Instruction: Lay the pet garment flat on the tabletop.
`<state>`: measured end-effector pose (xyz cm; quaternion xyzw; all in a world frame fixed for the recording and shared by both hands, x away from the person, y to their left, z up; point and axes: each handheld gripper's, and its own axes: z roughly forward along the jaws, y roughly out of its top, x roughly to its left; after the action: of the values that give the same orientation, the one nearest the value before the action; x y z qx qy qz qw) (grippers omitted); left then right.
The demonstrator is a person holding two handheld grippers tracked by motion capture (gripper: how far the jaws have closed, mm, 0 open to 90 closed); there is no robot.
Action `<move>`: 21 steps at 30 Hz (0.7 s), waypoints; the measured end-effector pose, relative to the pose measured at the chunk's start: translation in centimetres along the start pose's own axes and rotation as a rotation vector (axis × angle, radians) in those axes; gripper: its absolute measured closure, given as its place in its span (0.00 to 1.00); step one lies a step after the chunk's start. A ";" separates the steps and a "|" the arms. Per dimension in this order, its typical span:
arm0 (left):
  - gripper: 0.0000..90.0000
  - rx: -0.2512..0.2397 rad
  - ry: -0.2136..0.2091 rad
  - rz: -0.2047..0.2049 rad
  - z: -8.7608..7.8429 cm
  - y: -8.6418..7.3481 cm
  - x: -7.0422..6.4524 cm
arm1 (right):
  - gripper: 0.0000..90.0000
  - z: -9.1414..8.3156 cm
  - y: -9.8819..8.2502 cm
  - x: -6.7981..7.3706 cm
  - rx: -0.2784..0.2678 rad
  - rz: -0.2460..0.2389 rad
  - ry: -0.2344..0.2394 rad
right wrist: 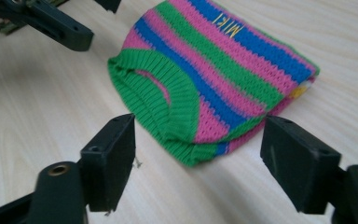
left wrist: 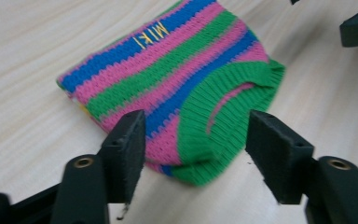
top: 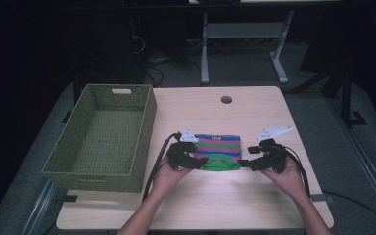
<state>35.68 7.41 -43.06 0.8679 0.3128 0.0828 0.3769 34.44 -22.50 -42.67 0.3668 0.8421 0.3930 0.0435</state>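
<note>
High view: a folded striped sweater lies at the middle of the tabletop, its green collar toward the bottom of the frame. The left claw sits at the sweater's lower left corner and the right claw at its lower right corner, each in a hand rising from the bottom edge. A green basket stands at the left of the frame, apart from the sweater, with nothing visible inside it.

Left gripper view: the left claw stands released, its jaws straddling the sweater's near corner where the green collar curls; the pads do not press the knit. Yellow letters show on a blue stripe at the top of the frame.

Right gripper view: the right claw is likewise released, jaws wide on either side of the sweater's near folded corner, with gaps to the cloth on both sides. The other claw's black jaw shows at the upper left.

Judged from this, the folding looks done. Gripping both corners and moving the sweater, likely into the basket, is still left.
</note>
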 end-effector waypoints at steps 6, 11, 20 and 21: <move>0.65 0.014 -0.018 -0.009 1.6 0.2 0.4 | 0.51 1.5 1.1 -0.2 0.028 -0.015 -0.011; 0.72 0.059 -0.021 -0.011 2.7 -0.1 0.6 | 0.72 3.2 1.6 -0.4 0.086 -0.019 -0.023; 0.79 0.097 0.005 0.029 3.1 -0.2 0.4 | 0.87 4.6 1.3 -0.6 0.155 -0.022 -0.038; 0.80 0.098 0.006 0.028 3.1 -0.2 0.4 | 0.88 4.7 1.3 -0.5 0.159 -0.025 -0.040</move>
<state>37.12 5.88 -45.46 0.8893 0.3055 0.0752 0.3320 37.30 -19.33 -45.12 0.3666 0.8741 0.3167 0.0359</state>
